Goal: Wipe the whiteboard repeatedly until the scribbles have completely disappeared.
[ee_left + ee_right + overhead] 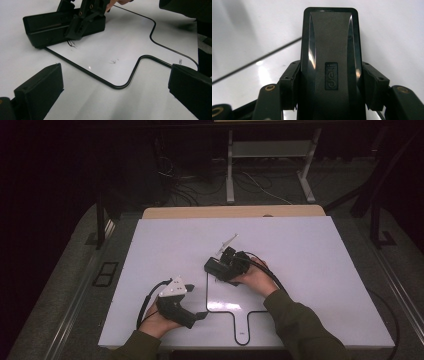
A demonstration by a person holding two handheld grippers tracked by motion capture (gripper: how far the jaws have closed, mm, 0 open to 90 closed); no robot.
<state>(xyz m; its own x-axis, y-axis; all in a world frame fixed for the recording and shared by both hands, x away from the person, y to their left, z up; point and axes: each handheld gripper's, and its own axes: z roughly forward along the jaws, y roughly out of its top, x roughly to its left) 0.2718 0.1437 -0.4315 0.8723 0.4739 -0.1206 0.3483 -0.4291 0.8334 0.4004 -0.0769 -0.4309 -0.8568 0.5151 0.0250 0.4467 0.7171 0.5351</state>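
one eraser, seemingly, one whiteboard

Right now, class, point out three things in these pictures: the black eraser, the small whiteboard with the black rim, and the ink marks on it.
black eraser [329, 50], right gripper view, on its grey top face.
small whiteboard [120, 87], left gripper view, on its black rim.
ink marks [113, 61], left gripper view, on the small smudge mid-board.

The right gripper clamps a black eraser marked "deli" between its two jaws; the eraser points toward twelve o'clock over the white board, whose black edge line runs toward eight o'clock.
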